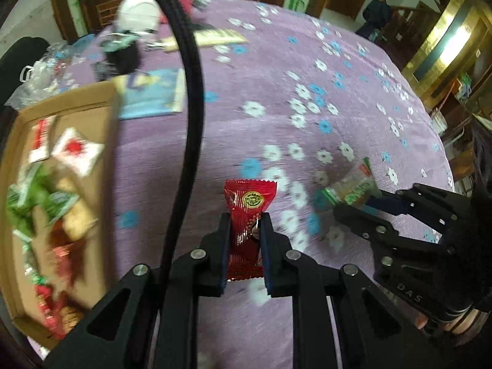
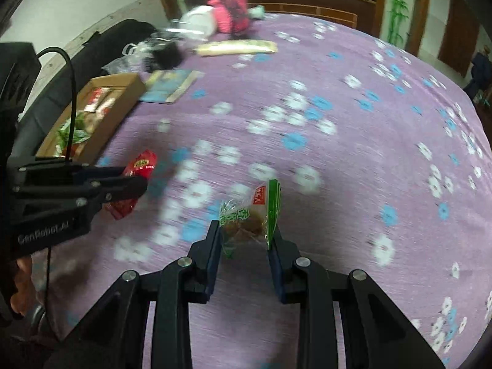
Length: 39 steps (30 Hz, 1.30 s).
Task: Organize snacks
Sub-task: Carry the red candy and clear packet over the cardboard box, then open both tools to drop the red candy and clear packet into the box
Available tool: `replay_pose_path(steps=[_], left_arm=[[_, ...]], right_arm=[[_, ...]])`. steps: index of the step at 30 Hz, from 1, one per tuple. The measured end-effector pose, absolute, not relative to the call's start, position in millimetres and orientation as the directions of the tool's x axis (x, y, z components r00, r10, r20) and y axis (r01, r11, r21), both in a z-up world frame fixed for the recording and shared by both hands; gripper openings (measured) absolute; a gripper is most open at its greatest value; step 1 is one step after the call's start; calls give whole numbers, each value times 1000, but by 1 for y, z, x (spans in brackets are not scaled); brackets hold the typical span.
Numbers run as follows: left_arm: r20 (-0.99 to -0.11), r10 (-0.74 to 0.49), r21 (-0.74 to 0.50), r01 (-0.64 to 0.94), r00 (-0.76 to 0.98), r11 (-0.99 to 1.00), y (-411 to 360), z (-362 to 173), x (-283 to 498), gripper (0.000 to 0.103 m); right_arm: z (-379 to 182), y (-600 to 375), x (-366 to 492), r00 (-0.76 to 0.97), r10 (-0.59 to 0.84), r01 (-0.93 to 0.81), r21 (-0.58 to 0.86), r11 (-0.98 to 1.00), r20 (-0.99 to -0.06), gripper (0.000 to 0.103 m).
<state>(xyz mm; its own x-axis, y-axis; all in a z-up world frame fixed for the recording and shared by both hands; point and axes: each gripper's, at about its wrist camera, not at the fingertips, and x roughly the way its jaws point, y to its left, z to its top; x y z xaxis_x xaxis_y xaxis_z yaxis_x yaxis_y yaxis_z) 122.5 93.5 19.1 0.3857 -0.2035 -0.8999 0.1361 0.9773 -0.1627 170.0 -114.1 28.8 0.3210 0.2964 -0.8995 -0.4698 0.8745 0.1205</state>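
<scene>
Left gripper (image 1: 246, 224): pinching one red snack packet (image 1: 247, 212) between both pads, holding it upright above the cloth; showing also at the left edge of the right wrist view (image 2: 135, 181).
Red packet: one, gold round emblem near the top, crimped upper edge, lifted clear of the table; seen too in the right wrist view (image 2: 140, 166).
Right gripper (image 2: 246, 233): clamping one green-and-clear snack packet (image 2: 252, 212) – brownish contents showing through the film; appearing at the right of the left wrist view (image 1: 366, 206).
Green packet: one, held tilted above the cloth, red label near its upper corner; blurred in the left wrist view (image 1: 350, 189).
Grippers: two, near each other, each carrying a single packet.
Cardboard box (image 1: 61, 104): one, open, lying on the table's left side, holding a heap of packets – red-and-white, green, dark red; count blurred beyond telling.
Tablecloth (image 1: 276, 77): one, purple with white and blue flowers.
Blue booklet (image 1: 153, 92): one, lying flat just beside the box's far corner.
Long pale packet (image 2: 236, 46): one, lying near the far edge.
Pink item (image 2: 229, 10): one, standing at the far edge, blurred.
Cable (image 1: 190, 92): one, black, braided, curving down across the left wrist view.
</scene>
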Motion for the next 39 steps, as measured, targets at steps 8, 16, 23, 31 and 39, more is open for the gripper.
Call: replay_pose_path(steps=[8, 16, 23, 31, 39], left_arm=[[-879, -127, -136, 14, 459, 991, 170, 45, 107, 19], [-891, -27, -91, -121, 452, 989, 240, 38, 100, 20], [-911, -18, -110, -202, 412, 973, 279, 22, 99, 20], [-911, -5, -110, -231, 413, 967, 288, 19, 100, 29], [-890, 45, -91, -275, 453, 957, 293, 31, 99, 49]], right_arm=[[48, -13, 166, 300, 386, -606, 138, 783, -873, 28], [46, 84, 153, 216, 455, -720, 173, 671, -864, 28], [28, 135, 150, 165, 441, -763, 169, 624, -882, 31], [32, 155, 149, 245, 387, -777, 58, 626, -889, 58], [55, 134, 156, 293, 414, -743, 67, 666, -862, 77]])
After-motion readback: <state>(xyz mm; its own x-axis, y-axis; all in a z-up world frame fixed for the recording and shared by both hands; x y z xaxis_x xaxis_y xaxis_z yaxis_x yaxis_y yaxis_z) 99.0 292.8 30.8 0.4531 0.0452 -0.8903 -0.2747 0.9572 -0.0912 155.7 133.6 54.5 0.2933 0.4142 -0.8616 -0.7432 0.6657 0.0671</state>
